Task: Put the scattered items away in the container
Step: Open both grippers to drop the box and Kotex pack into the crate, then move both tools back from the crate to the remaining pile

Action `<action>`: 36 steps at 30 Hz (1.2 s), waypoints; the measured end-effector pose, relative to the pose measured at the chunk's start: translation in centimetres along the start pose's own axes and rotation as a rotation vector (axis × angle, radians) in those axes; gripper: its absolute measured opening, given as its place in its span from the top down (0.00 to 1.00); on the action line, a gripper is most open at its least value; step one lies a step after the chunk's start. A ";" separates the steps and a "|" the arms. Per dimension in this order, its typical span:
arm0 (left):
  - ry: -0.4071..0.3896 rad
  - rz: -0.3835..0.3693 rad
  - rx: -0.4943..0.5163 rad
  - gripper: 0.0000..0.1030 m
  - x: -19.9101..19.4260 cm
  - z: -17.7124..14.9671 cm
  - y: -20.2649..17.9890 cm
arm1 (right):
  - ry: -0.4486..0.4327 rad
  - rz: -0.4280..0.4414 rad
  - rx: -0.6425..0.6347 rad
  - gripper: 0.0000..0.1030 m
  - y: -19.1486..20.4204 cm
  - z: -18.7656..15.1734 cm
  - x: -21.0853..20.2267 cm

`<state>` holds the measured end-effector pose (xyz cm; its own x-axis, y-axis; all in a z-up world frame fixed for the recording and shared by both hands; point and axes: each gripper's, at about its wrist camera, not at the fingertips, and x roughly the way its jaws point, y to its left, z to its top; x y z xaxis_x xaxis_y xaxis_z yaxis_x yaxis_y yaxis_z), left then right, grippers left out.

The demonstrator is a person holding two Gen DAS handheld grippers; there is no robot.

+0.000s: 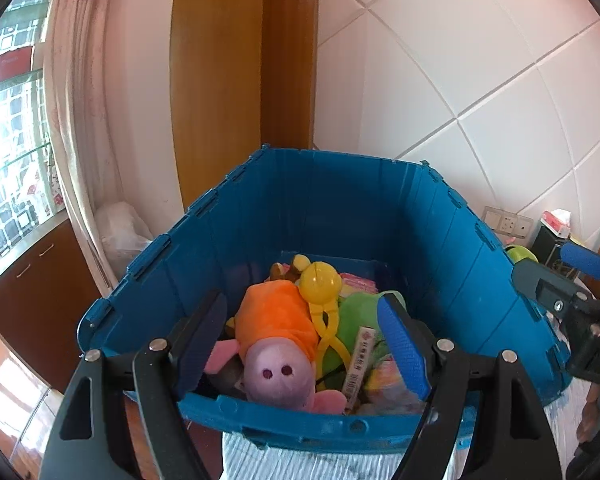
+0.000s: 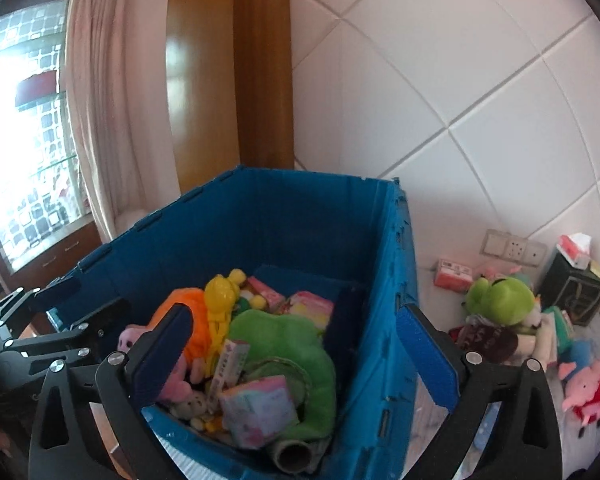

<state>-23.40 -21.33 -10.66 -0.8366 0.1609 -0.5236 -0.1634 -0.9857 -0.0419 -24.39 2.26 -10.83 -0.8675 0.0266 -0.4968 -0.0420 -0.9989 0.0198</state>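
Note:
A blue plastic crate holds several toys: a pig plush in orange, a yellow plastic toy, a green plush and small boxes. My left gripper is open and empty over the crate's near rim. My right gripper is open and empty over the crate's near right corner. Outside the crate at the right lie a green frog plush, a pink pig plush and a pink box.
The crate stands on a white-covered surface against a white tiled wall. A black box with tissues stands far right by a wall socket. A wooden post, curtain and window are at left.

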 end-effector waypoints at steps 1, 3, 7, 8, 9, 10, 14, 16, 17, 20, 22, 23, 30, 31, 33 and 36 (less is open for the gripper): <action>-0.001 -0.002 -0.001 0.25 -0.3 -0.1 -0.3 | -0.002 -0.004 0.004 0.00 -0.2 -0.2 -0.3; -0.008 -0.011 -0.001 0.25 -0.8 -0.3 -0.8 | -0.006 -0.018 0.008 0.00 -0.6 -0.5 -1.0; -0.030 -0.020 0.002 0.25 -1.9 -0.5 -2.1 | -0.010 -0.044 0.007 0.00 -1.8 -1.1 -2.5; -0.036 -0.022 0.003 0.25 -2.2 -0.5 -2.5 | -0.014 -0.054 0.005 0.00 -2.1 -1.2 -2.8; -0.042 -0.025 0.004 0.25 -2.5 -0.6 -3.0 | -0.018 -0.066 0.004 0.00 -2.4 -1.3 -3.2; -0.048 -0.028 0.006 0.25 -2.8 -0.7 -3.6 | -0.023 -0.075 0.006 0.00 -2.7 -1.5 -3.6; -0.069 -0.042 0.029 0.25 -4.3 -1.1 -6.4 | -0.046 -0.096 0.038 0.00 -5.1 -2.4 -5.8; -0.091 -0.052 0.037 0.25 -5.4 -1.3 -8.2 | -0.058 -0.105 0.060 0.00 -6.6 -2.9 -7.1; -0.100 -0.060 0.040 0.25 -5.9 -1.4 -9.1 | -0.064 -0.112 0.071 0.00 -7.7 -3.3 -7.8; -0.121 -0.091 0.048 0.25 -7.4 -1.8 -12.5 | -0.078 -0.137 0.114 0.00 -11.4 -4.7 -10.2; -0.126 -0.119 0.061 0.25 -8.2 -2.4 -15.3 | -0.078 -0.163 0.148 0.00 -14.8 -6.2 -12.0; -0.128 -0.135 0.067 0.25 -8.5 -2.7 -16.7 | -0.077 -0.178 0.160 0.00 -16.2 -6.7 -12.6; -0.084 -0.251 0.105 0.25 -8.4 -6.4 -29.5 | -0.011 -0.329 0.286 0.00 -30.6 -13.8 -18.5; -0.071 -0.257 0.122 0.25 -8.0 -7.3 -31.6 | 0.001 -0.346 0.312 0.00 -32.7 -15.0 -19.1; -0.042 -0.273 0.146 0.25 -7.2 -9.1 -34.7 | 0.037 -0.374 0.355 0.00 -36.7 -17.7 -20.0; 0.053 -0.298 0.193 0.25 -5.1 -12.1 -38.7 | 0.103 -0.416 0.416 0.00 -41.4 -21.6 -21.0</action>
<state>-6.53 15.39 -16.67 -0.7101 0.4322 -0.5558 -0.4962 -0.8673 -0.0405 6.26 42.22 -19.92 -0.6846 0.3881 -0.6170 -0.5769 -0.8059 0.1332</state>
